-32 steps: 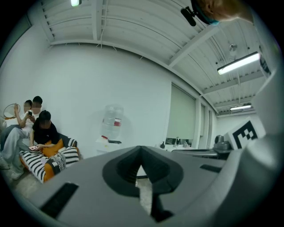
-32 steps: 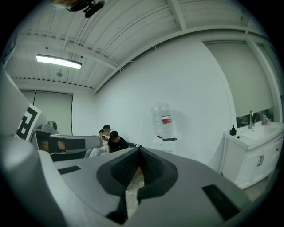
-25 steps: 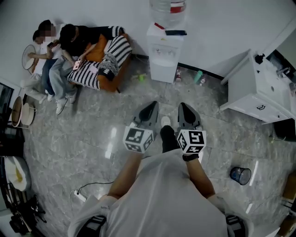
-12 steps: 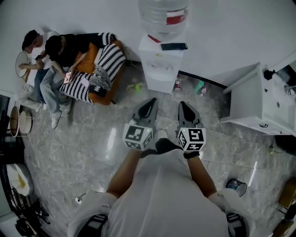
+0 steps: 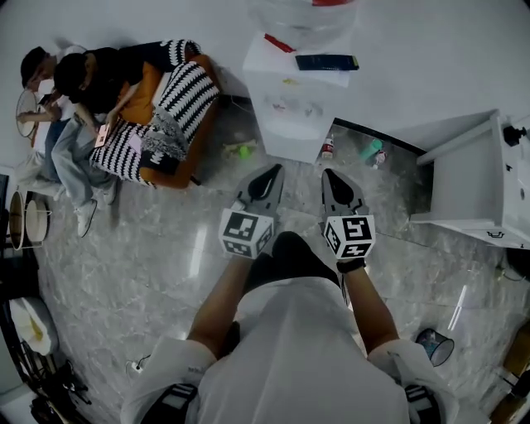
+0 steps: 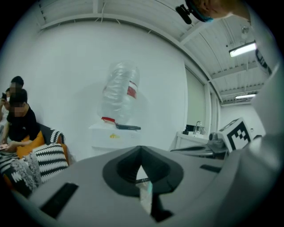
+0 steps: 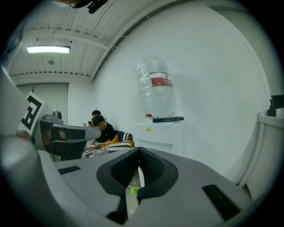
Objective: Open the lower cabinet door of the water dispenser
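Note:
The white water dispenser [image 5: 290, 99] stands against the back wall with a clear bottle [image 5: 302, 12] on top and a dark flat object [image 5: 327, 62] on its lid. Its lower front [image 5: 286, 139] faces me, a short way beyond both grippers. My left gripper [image 5: 267, 175] and right gripper [image 5: 335, 177] are held side by side, pointing at the dispenser, both shut with nothing between the jaws. In the left gripper view the dispenser [image 6: 113, 135] and bottle [image 6: 119, 97] rise above my left gripper [image 6: 141, 150]. The right gripper view shows the dispenser [image 7: 162, 133] above my right gripper [image 7: 140, 151]. The lower door is hidden there.
Two people sit on a striped sofa [image 5: 166, 108] to the left. A white cabinet [image 5: 480, 190] stands to the right. Small bottles [image 5: 329, 147] and a green item [image 5: 243, 151] lie on the floor by the dispenser. A bin [image 5: 435, 346] is behind me, right.
Both grippers and the person have moved toward the dispenser and sunk lower. The dispenser now looks larger and nearer. Both grippers stayed shut.

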